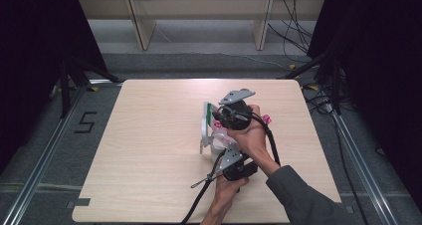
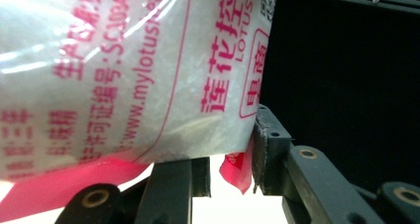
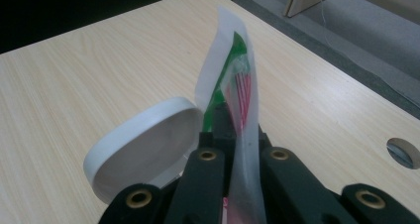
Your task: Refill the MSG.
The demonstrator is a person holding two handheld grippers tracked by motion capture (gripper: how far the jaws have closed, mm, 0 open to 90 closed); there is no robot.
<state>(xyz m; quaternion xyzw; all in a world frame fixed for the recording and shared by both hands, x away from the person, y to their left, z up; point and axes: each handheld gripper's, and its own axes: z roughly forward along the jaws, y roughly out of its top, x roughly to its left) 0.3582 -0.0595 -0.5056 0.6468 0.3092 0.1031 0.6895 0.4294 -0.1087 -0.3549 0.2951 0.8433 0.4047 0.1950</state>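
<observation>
A seasoning bag (image 2: pixel 124 75), clear plastic with white powder, pink print and a pink bottom seam, hangs between both grippers above the middle of the table. My left gripper (image 2: pixel 230 152) is shut on its lower part, with one pad (image 2: pixel 267 144) pressed against the bag's edge. My right gripper (image 3: pixel 230 120) is shut on the bag's white and green top strip (image 3: pixel 237 85), which stands upright. In the high view the right gripper (image 1: pixel 216 116) is the farther one and the left gripper (image 1: pixel 225 154) the nearer, with the bag (image 1: pixel 209 110) between them. A white round lid (image 3: pixel 143 149) stands tilted open just beside the right jaws.
The light wooden table (image 1: pixel 149 135) has free room to the left and at the back. A small pink thing (image 1: pixel 266 119) lies behind the right hand. A round cutout (image 3: pixel 402 152) sits near the table's edge. Black cables trail toward the front edge.
</observation>
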